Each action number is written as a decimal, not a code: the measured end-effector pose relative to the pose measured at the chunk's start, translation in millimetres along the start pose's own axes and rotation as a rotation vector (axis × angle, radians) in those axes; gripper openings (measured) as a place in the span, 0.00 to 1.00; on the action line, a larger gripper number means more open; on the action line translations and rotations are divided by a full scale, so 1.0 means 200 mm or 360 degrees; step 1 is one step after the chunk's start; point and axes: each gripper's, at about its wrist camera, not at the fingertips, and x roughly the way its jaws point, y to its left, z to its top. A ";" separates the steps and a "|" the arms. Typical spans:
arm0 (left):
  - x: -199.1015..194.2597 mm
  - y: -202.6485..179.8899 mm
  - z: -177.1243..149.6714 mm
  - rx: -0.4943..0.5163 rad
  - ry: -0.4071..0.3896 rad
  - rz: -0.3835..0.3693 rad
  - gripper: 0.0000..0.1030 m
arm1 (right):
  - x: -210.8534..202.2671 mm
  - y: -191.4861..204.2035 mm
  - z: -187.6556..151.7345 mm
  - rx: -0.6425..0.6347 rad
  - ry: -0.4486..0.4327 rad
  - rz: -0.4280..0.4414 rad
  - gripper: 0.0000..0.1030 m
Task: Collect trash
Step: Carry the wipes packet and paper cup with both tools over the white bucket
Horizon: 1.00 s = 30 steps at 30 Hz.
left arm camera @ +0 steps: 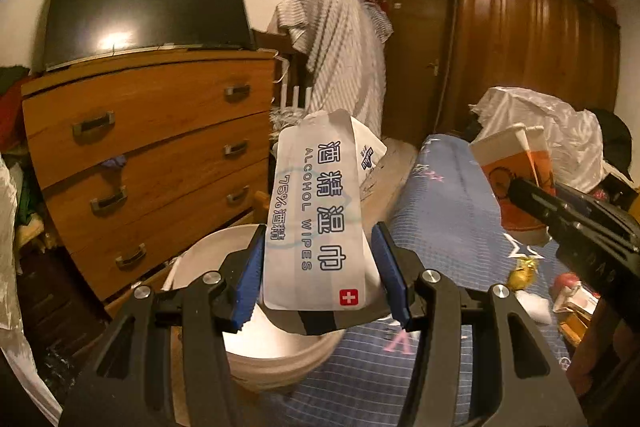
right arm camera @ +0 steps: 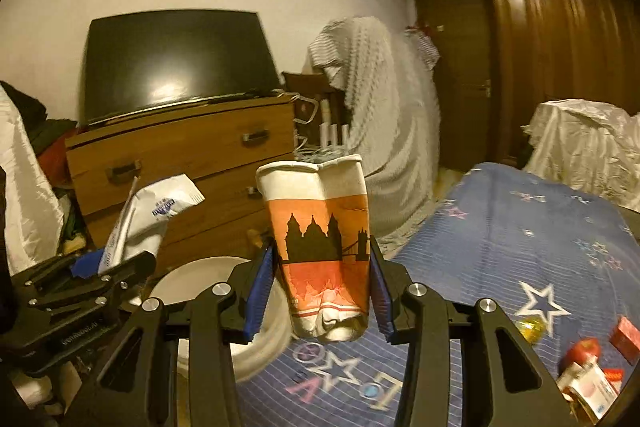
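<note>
Black linkage arms filled the bottom of both wrist views. At far left in the left wrist view stood a wooden chest of drawers (left arm camera: 152,155) with a dark television (left arm camera: 148,3) on top. Next came a white bucket (left arm camera: 276,359) on the floor beside the bed, directly below the left gripper (left arm camera: 320,267), whose blue pads were clamped on an alcohol wipes packet (left arm camera: 316,215) held upright above the bucket. Further right lay the blue star-patterned bedspread (left arm camera: 440,211). In the right wrist view, the right gripper (right arm camera: 322,281) was clenched on a crushed paper cup (right arm camera: 320,239) printed with a city skyline, over the bedspread's edge just right of the bucket. At far right on the bedspread lay a yellow candy wrapper (right arm camera: 530,327), a red apple (right arm camera: 584,349) and small boxes (right arm camera: 592,385).
</note>
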 end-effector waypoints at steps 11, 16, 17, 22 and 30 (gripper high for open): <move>0.30 0.31 -0.01 -0.0118 0.0266 0.0001 0.49 | 0.61 0.33 0.08 -0.0071 0.0386 0.0208 0.44; 0.46 0.42 -0.06 -0.0158 0.0394 0.0038 0.49 | 0.88 0.41 0.00 -0.0105 0.0603 0.0243 0.44; 0.49 0.43 -0.07 -0.0164 0.0417 0.0048 0.49 | 0.93 0.42 -0.01 -0.0100 0.0636 0.0247 0.44; 0.60 0.50 -0.12 -0.0188 0.0511 0.0066 0.49 | 1.13 0.45 -0.11 -0.0089 0.0813 0.0281 0.44; 0.75 0.59 -0.21 -0.0203 0.0630 0.0100 0.49 | 1.32 0.52 -0.28 -0.0089 0.0971 0.0338 0.44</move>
